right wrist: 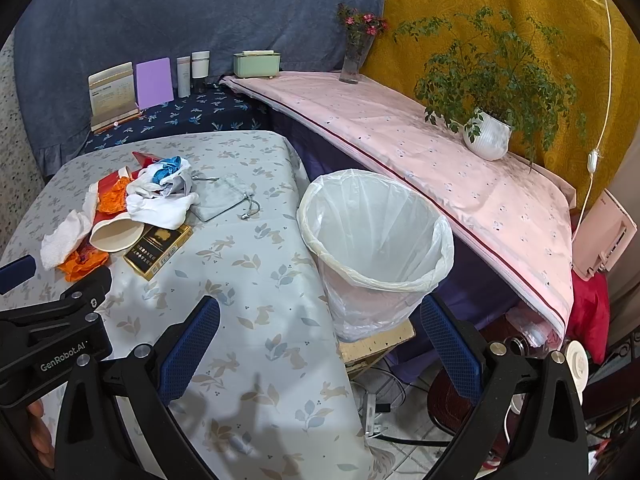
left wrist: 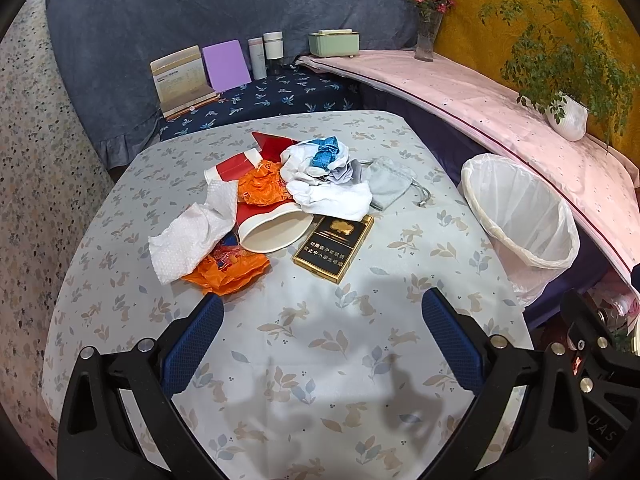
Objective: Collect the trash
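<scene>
Jaws first: my left gripper (left wrist: pixel 322 300) and my right gripper (right wrist: pixel 320 308) both stand wide apart, holding nothing, above the desk (left wrist: pixel 320 360). "GenRobot.AI" is printed on the left tool's body as seen from the right wrist. Ahead of the left jaws lies the trash pile: a black-and-gold cigarette pack (left wrist: pixel 334 248) with Chinese lettering, touching a tipped paper cup (left wrist: pixel 276 228), beside an orange plastic bag (left wrist: pixel 228 272), a white paper towel (left wrist: pixel 192 236) and white cloth (left wrist: pixel 332 196). Just off the desk's right edge stands a bin (right wrist: pixel 376 248), its white liner holding nothing I can see.
</scene>
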